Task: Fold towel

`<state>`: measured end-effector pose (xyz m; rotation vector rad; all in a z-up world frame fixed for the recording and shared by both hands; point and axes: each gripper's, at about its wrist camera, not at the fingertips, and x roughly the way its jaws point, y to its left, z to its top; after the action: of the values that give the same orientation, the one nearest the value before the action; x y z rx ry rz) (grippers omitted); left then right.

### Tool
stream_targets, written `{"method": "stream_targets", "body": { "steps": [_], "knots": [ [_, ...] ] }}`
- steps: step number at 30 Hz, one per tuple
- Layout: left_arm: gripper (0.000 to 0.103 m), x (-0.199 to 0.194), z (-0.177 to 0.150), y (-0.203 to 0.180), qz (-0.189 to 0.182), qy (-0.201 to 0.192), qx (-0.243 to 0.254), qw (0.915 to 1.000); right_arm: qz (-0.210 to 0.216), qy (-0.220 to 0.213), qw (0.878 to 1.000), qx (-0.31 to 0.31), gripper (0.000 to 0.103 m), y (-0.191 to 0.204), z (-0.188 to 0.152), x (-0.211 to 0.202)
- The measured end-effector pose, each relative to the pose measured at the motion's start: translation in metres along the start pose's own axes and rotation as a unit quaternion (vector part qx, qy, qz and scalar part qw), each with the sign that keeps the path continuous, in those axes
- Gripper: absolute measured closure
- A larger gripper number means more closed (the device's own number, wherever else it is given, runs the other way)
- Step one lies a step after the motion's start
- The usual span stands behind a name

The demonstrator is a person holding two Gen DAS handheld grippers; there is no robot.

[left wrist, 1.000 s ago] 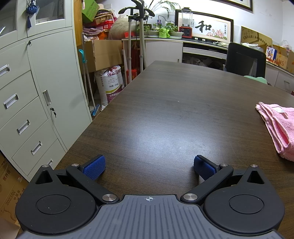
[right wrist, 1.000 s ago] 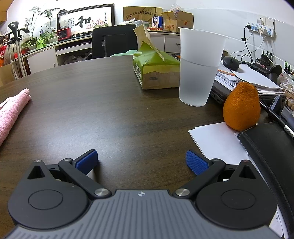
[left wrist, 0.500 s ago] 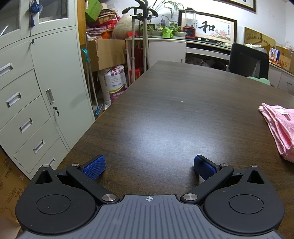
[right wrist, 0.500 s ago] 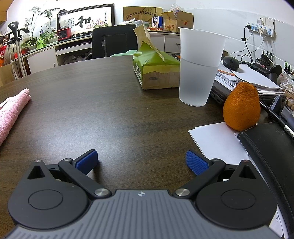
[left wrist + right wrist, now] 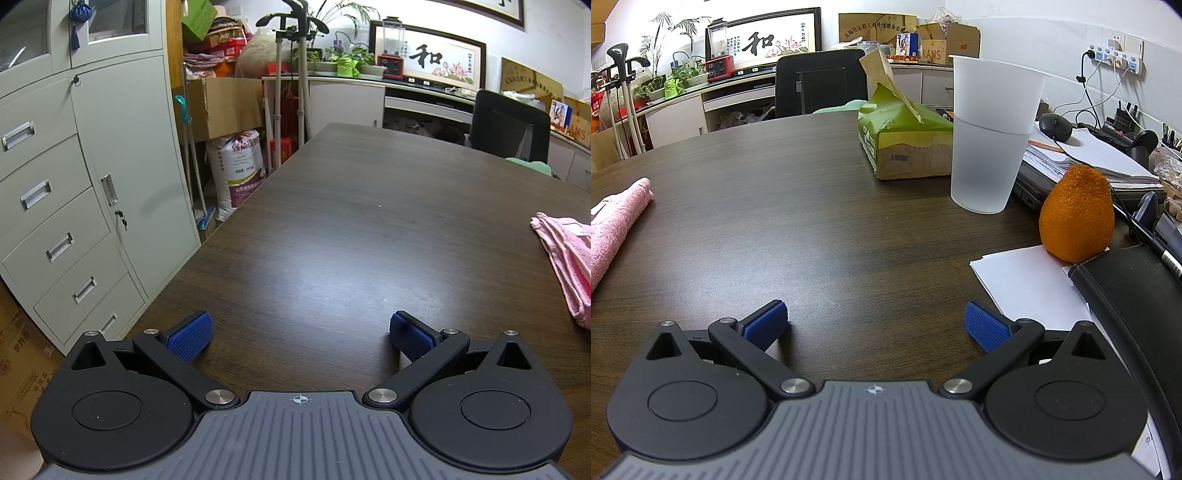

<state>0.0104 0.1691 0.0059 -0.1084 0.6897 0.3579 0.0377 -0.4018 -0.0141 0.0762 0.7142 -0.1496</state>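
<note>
A pink towel (image 5: 565, 254) lies bunched on the dark wooden table (image 5: 351, 229), at the right edge of the left wrist view. It also shows at the left edge of the right wrist view (image 5: 613, 225). My left gripper (image 5: 300, 334) is open and empty, low over the table's near left part, well left of the towel. My right gripper (image 5: 874, 321) is open and empty, low over the table, well right of the towel.
To the right stand a frosted plastic cup (image 5: 991, 133), a green tissue pack (image 5: 905, 144), an orange (image 5: 1076, 216), white paper (image 5: 1027, 284) and a black folder (image 5: 1137, 314). A grey cabinet (image 5: 74, 192) stands left of the table edge. A black chair (image 5: 820, 88) is at the far side.
The left wrist view has tilted and shifted slightly, so the towel sits farther right and lower in it. The right gripper has not moved. Both grippers stay open.
</note>
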Motion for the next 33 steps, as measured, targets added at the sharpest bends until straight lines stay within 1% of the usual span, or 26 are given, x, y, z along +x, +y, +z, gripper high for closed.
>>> {"method": "stream_targets", "body": {
  "steps": [33],
  "knots": [
    [0.0,0.0005,-0.0005,0.0054,-0.002,-0.001,0.0,1.0,0.0,0.0,1.0,0.0,0.0,-0.0004,0.0001,-0.0002]
  ]
}}
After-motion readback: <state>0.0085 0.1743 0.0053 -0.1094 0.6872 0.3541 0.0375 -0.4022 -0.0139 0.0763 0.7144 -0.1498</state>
